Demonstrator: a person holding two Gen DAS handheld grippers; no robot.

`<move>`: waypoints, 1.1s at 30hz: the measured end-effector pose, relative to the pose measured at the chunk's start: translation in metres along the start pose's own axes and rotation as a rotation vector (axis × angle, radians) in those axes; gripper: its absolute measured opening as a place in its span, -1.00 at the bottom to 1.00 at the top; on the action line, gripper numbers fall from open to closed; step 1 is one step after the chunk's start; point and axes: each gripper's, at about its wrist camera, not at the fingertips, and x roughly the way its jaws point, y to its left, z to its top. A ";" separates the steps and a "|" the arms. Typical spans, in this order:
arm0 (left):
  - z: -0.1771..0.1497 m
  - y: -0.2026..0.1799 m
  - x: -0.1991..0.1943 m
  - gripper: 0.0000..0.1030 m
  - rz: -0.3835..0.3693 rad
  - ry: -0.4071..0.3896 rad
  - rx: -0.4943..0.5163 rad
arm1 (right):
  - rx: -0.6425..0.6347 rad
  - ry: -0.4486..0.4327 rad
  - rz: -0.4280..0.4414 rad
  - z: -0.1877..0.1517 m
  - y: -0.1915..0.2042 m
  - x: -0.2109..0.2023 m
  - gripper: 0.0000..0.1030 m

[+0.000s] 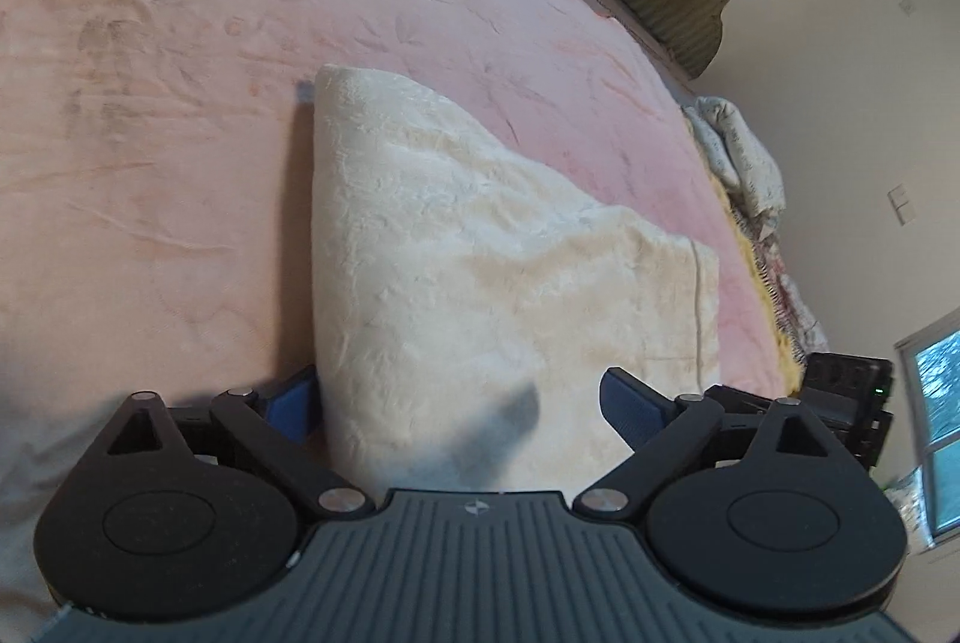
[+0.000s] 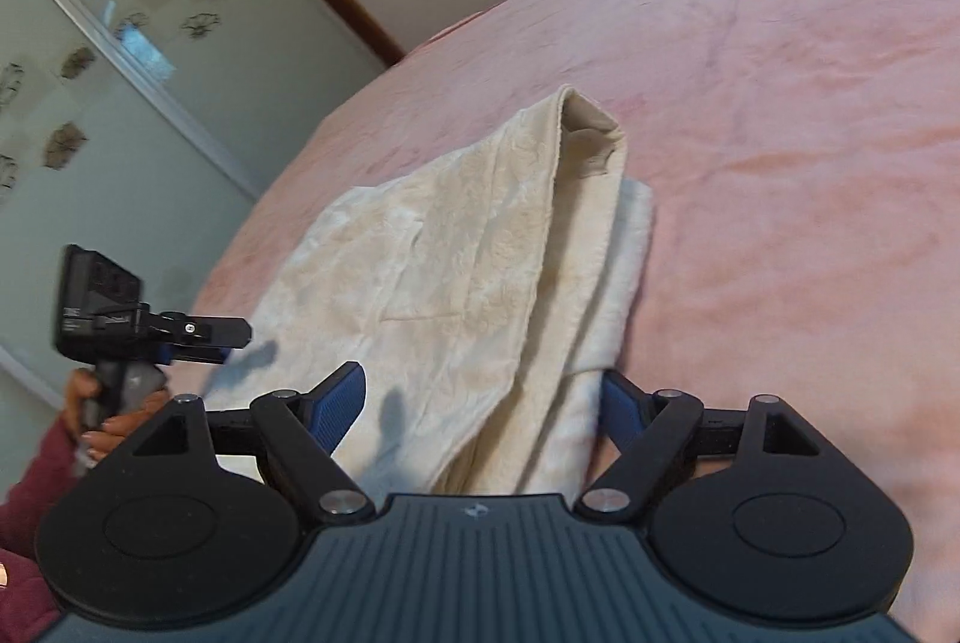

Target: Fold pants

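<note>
On the pink bed (image 1: 180, 114): cream pants (image 1: 480, 247), folded, lying flat. Left gripper (image 1: 459, 406) spread wide over near edge, gripping nothing. Right gripper (image 2: 480, 403) likewise wide, empty, straddling pants' near end.

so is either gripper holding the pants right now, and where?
Neither. Left gripper and right gripper both stand open, fingers either side of the near end of the folded pants on the bed, not pinching cloth.
</note>
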 end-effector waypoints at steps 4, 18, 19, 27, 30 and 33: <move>-0.005 -0.009 0.008 0.70 0.002 -0.023 0.031 | 0.068 -0.007 0.088 0.017 -0.015 0.015 0.45; -0.032 -0.062 -0.040 -0.74 0.222 -0.273 0.268 | -0.128 -0.071 0.002 0.037 0.047 0.015 -0.50; -0.028 -0.065 -0.045 -0.74 0.238 -0.299 0.287 | -0.165 -0.078 0.000 0.046 0.056 0.017 -0.50; 0.032 -0.091 -0.065 -0.67 0.351 -0.373 0.275 | -0.326 -0.145 0.002 0.142 0.078 0.077 -0.51; 0.050 -0.074 -0.037 -0.61 0.412 -0.316 0.195 | -0.265 -0.124 -0.037 0.170 0.059 0.121 -0.49; 0.049 -0.043 -0.014 -0.32 0.498 -0.249 0.152 | -0.176 -0.052 -0.166 0.175 0.034 0.161 -0.33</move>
